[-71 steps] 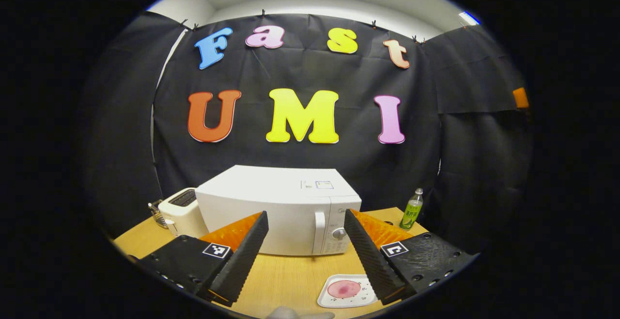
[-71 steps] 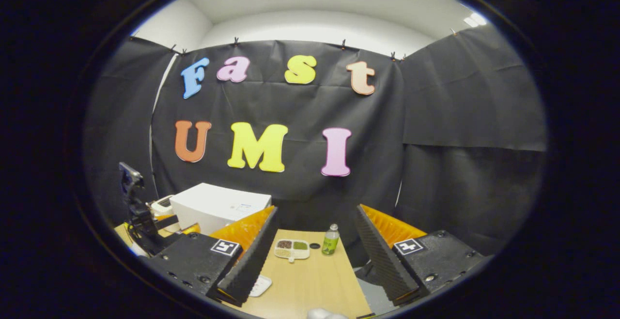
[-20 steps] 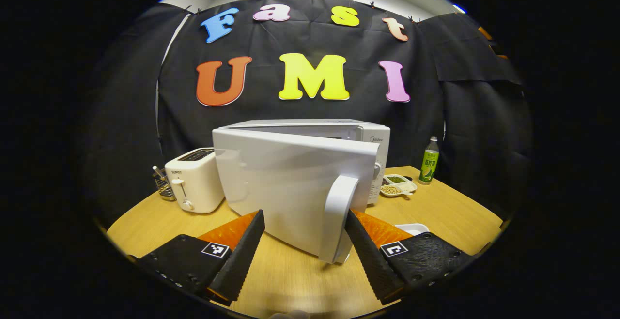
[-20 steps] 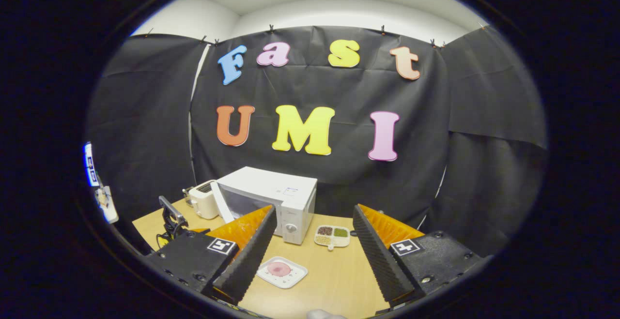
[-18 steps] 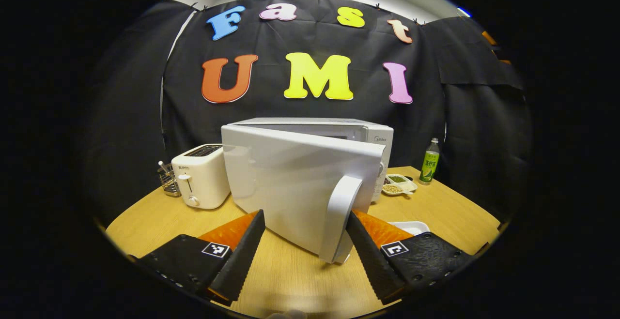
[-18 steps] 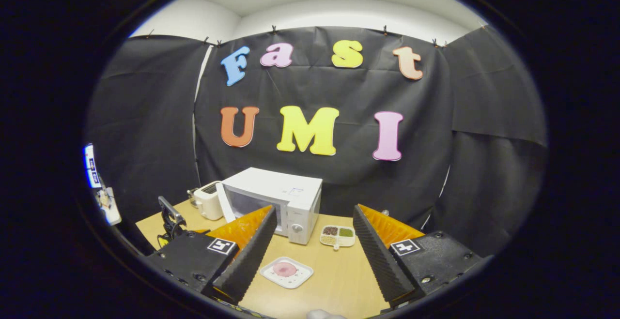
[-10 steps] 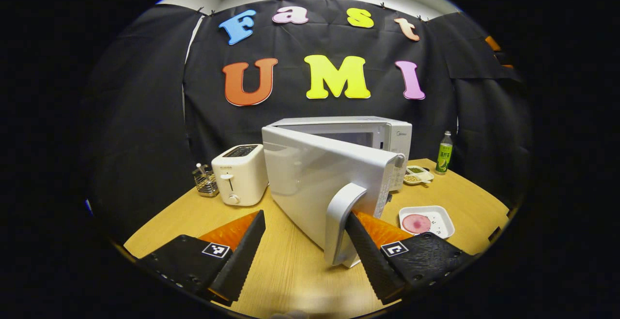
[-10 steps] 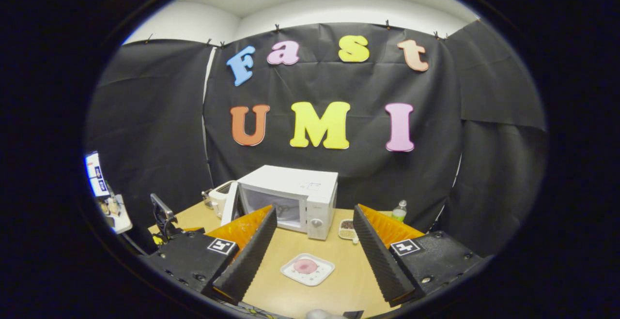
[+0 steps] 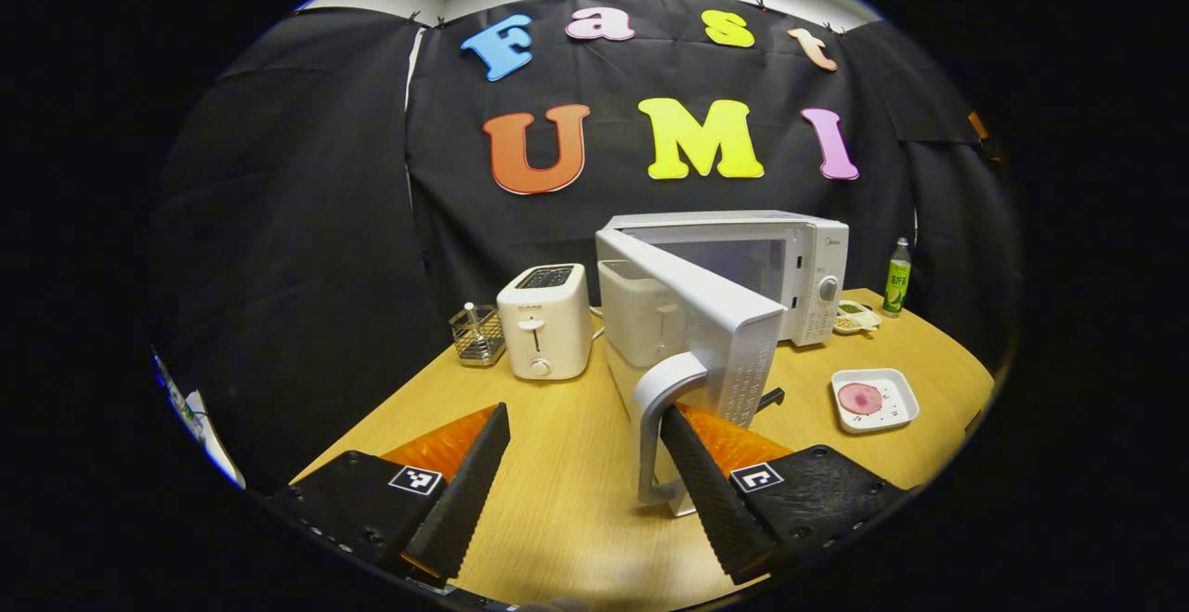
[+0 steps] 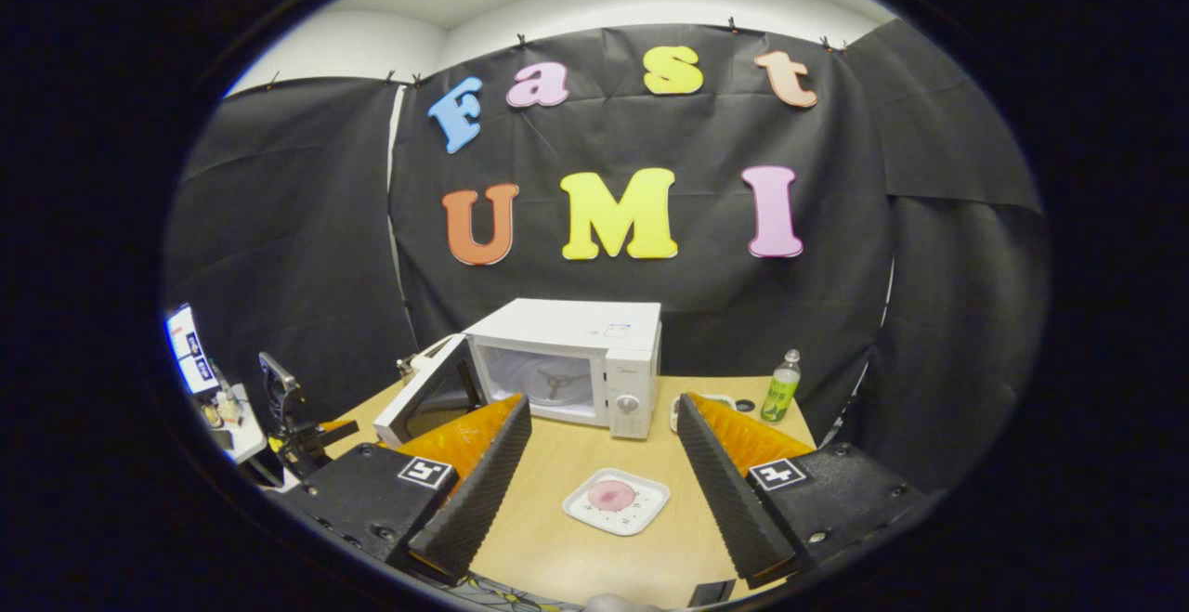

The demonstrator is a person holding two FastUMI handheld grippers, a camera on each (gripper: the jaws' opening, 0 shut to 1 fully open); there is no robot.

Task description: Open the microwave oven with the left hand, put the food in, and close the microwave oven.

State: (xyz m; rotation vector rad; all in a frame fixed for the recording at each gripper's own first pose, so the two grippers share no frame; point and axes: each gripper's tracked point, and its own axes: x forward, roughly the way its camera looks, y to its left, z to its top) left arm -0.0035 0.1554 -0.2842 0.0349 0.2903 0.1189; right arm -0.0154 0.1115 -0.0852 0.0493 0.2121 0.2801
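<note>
2 spread fingers of the left gripper (image 9: 576, 487) straddle the white curved door handle (image 9: 656, 426) of the white microwave oven (image 9: 743, 264); right gripper (image 10: 599, 487) gapes over the white square plate of pink food (image 10: 615, 501).

One microwave oven (image 9: 743, 259), its one door (image 9: 706, 315) swung open with one handle (image 9: 655, 426); one toaster (image 9: 543, 319); one wire holder (image 9: 478, 338); one green bottle (image 9: 896, 278); one white plate (image 9: 878, 398) bearing one pink piece of food (image 9: 859, 398); one divided dish (image 9: 855, 318); all on one surface (image 9: 557, 501)
</note>
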